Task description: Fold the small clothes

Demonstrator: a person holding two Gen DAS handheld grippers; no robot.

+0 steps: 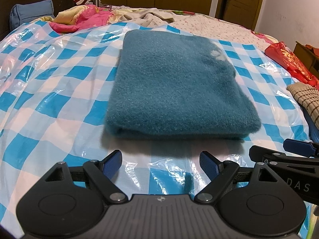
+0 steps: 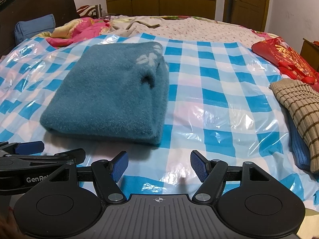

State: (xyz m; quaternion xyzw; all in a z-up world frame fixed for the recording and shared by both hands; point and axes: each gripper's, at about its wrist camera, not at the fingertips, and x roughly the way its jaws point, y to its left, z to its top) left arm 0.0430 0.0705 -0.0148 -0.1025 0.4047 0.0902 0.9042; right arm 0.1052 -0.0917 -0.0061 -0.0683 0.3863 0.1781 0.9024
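The left gripper and right gripper sit side by side, jaws apart and empty, above the checked plastic sheet. The folded teal garment lies flat just ahead of the left gripper, ahead and left of the right; nothing stands between. A striped knit on a blue item and a red bag with unreadable gold writing lie right. Gripper markings read "DAS" and "GenRo". Beyond: pink quilt, blue pillow, floral bedsheet, wooden wardrobe, door.
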